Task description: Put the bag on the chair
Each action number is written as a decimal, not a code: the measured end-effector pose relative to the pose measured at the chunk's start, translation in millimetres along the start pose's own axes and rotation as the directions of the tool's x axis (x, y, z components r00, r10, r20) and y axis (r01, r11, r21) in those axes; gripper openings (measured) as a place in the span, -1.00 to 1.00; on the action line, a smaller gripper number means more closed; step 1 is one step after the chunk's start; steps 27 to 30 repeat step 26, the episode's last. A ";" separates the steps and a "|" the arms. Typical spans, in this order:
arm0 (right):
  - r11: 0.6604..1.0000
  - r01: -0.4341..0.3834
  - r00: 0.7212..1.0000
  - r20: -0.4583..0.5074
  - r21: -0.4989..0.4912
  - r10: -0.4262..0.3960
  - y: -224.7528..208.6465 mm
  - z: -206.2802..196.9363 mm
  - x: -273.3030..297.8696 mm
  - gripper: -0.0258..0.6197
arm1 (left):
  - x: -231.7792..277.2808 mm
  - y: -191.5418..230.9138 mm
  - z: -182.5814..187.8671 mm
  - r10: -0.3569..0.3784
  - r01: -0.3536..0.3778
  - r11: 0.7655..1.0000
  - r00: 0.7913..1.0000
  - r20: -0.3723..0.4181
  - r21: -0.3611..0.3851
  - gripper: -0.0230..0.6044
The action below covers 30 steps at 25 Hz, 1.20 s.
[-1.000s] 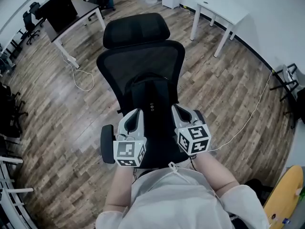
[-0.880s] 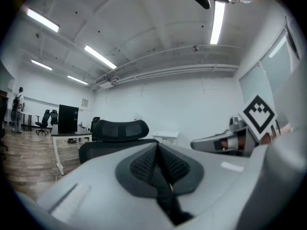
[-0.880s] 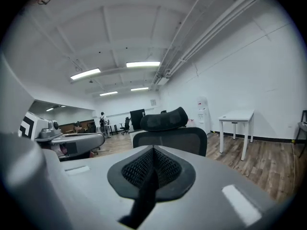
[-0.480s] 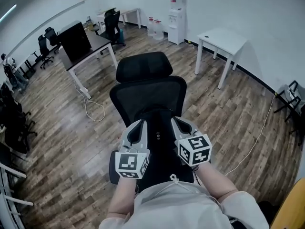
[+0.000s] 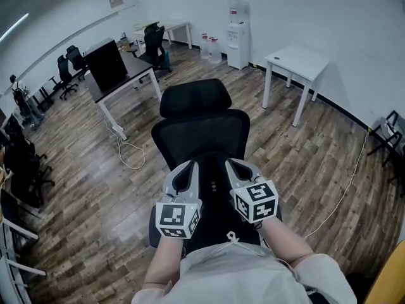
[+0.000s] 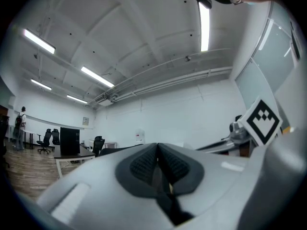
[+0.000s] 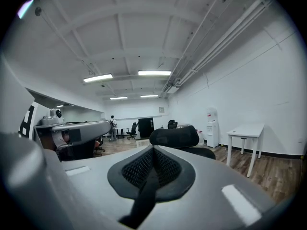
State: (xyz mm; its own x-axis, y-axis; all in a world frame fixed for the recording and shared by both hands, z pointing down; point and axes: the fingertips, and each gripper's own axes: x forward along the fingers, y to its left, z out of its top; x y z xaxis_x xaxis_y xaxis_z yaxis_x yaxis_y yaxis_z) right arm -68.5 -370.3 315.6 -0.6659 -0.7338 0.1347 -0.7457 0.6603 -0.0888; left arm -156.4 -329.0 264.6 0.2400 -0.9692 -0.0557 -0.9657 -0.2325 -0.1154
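**Both claws higher, bag hanging before the chair**

Since a second ago we have come up with both claws. The chair now looks smaller and lower in the head view, and more of the room shows around it.

Our left claw (image 6: 157,150) is closed tight, its dimpled dark rubber pads pinching a flat black strap (image 6: 162,198) that runs back toward the camera. Our right claw (image 7: 153,152) is closed the same way on a second strap. Both shells are smooth pale grey plastic.

Between them hangs the bag (image 5: 214,198), a soft, matte black, upright oblong with a few small pale dots on its face. It sits in front of the chair back and over the seat. Black on black, we cannot tell whether its bottom touches the seat.

The chair (image 5: 199,132) has a curved mesh back and a padded headrest.

Around it the wood-plank floor (image 5: 82,189) lies open on both sides. A pale cable (image 5: 130,160) loops near its left. A white table (image 5: 297,61) and a dark desk (image 5: 126,68) stand well apart behind.
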 end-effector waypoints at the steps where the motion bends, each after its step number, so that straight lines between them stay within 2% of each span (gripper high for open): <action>1: 1.000 -0.002 1.000 -0.002 0.000 0.002 2.5 -1.2 0.0 -0.93 | -1.6 -0.9 -0.9 -0.002 0.002 1.000 1.000 -0.003 -0.001 -0.91; 13: 1.000 -0.009 0.999 -0.030 0.021 0.010 22.4 -11.0 5.1 -0.93 | -12.5 10.5 -16.2 0.006 -0.008 0.999 0.999 -0.041 -0.044 -0.91; 19: 0.999 -0.013 0.999 -0.042 0.034 0.014 26.3 -14.3 11.1 -0.93 | -13.7 23.7 -22.4 0.003 -0.011 0.991 0.998 -0.057 -0.135 -0.91; 30: 0.999 -0.005 0.999 -0.046 0.041 0.007 28.4 -16.9 18.1 -0.93 | -10.4 34.9 -30.2 -0.005 -0.006 0.989 0.997 -0.072 -0.148 -0.91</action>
